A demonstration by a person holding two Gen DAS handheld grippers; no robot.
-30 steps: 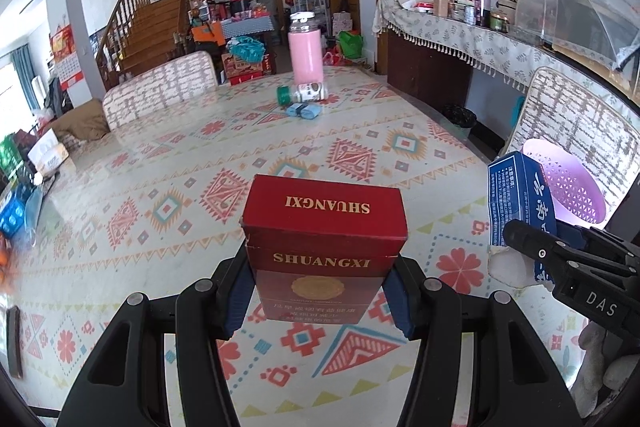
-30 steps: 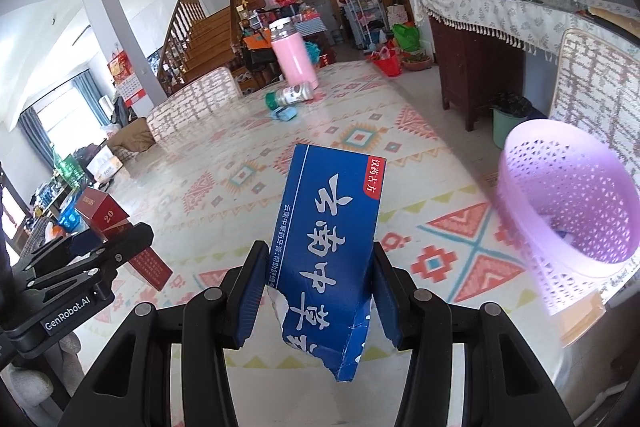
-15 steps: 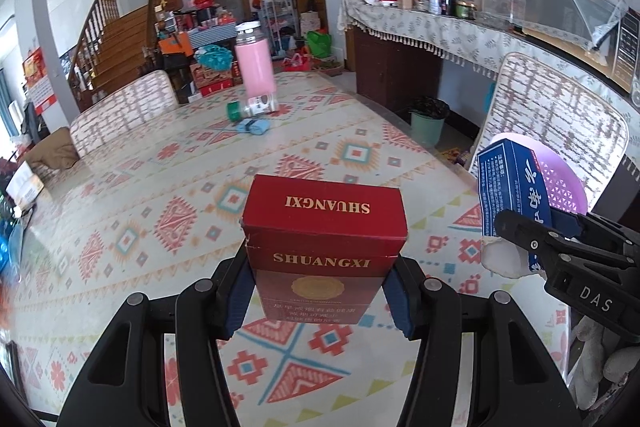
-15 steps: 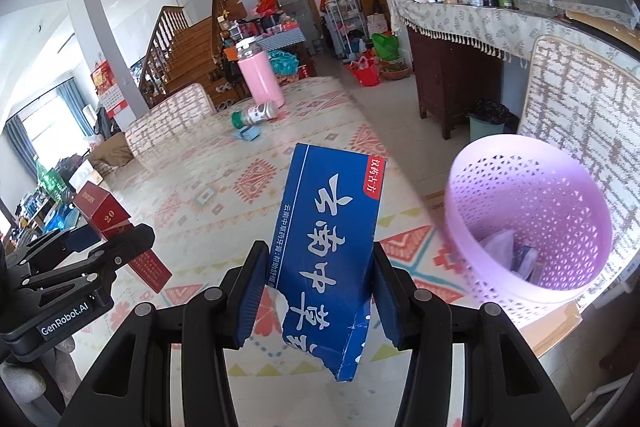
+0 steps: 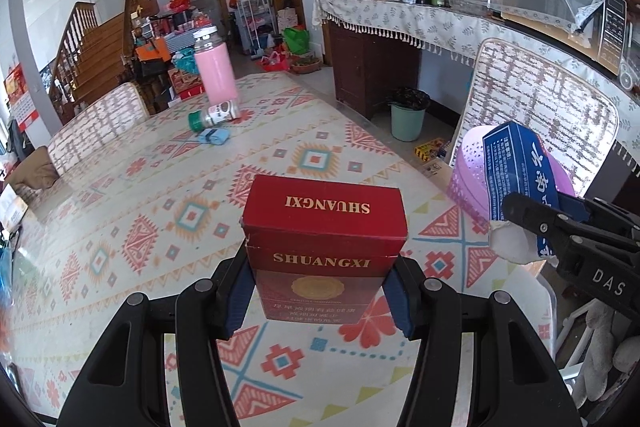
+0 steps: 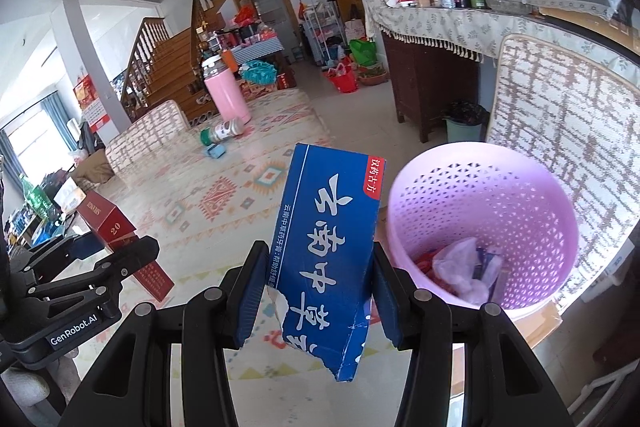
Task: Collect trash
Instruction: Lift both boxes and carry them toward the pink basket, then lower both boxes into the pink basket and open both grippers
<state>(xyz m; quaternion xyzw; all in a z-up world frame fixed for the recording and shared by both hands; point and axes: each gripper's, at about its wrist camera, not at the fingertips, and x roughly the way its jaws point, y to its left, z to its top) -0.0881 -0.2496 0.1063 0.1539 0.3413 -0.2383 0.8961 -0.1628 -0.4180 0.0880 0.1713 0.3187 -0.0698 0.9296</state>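
Red box (image 5: 324, 247): light stiff card, pinched at side walls by left gripper (image 5: 320, 291) fingers, above bench (image 5: 140, 187). Blue box (image 6: 326, 259): torn, crushable, pinched by right gripper (image 6: 320, 301) fingers; basket (image 6: 520, 179) at 2 o'clock.

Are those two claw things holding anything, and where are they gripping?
Yes. The left gripper clamps the red box by its lower sides; the right gripper clamps the torn blue box by its sides.
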